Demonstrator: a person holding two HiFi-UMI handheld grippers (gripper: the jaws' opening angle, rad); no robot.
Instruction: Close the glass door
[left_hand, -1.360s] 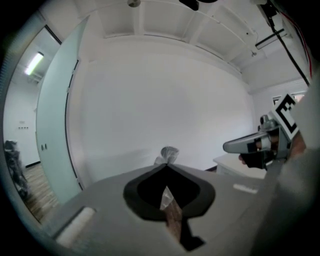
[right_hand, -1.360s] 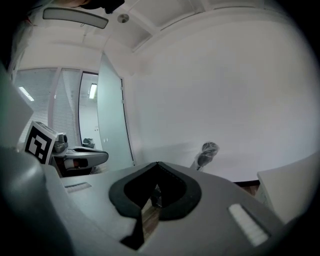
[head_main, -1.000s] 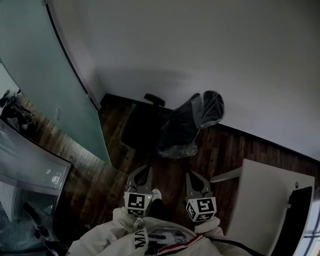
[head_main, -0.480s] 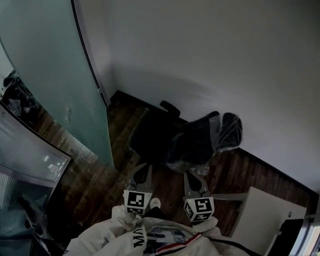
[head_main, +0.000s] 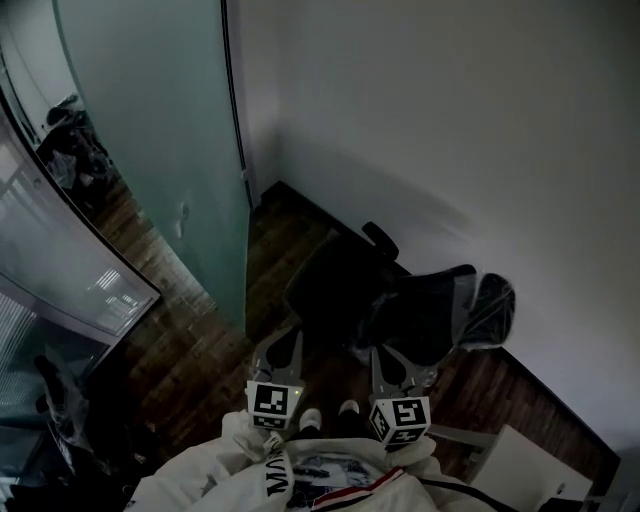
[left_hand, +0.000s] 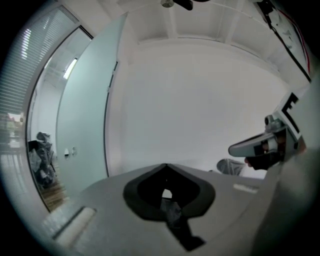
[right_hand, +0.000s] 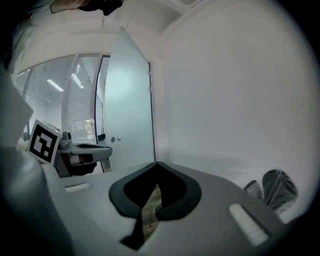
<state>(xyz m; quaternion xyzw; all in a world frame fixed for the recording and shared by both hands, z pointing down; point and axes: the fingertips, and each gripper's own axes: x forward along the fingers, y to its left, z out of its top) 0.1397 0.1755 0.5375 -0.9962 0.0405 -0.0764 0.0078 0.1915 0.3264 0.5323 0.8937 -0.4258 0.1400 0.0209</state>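
Observation:
The frosted glass door (head_main: 150, 150) stands open at the upper left, its dark edge close to the white wall's corner. It also fills the left of the left gripper view as a pale green glass door (left_hand: 82, 120), and the glass door (right_hand: 127, 105) shows two small round fittings in the right gripper view. My left gripper (head_main: 283, 348) and right gripper (head_main: 392, 362) are held side by side low in the head view, well short of the door. Both are shut with nothing in them; the left gripper (left_hand: 166, 166) and right gripper (right_hand: 156, 164) show their tips meeting.
A black office chair (head_main: 350, 290) with a plastic-wrapped headrest (head_main: 492, 308) stands right ahead of the grippers against the white wall. A glass partition (head_main: 70, 280) runs along the left. A white desk corner (head_main: 520, 465) shows at the bottom right. The floor is dark wood.
The head view has swung left: the door now sits nearer the middle, the chair has slid right and down, and the desk has almost left the frame. Both grippers stay shut, side by side.

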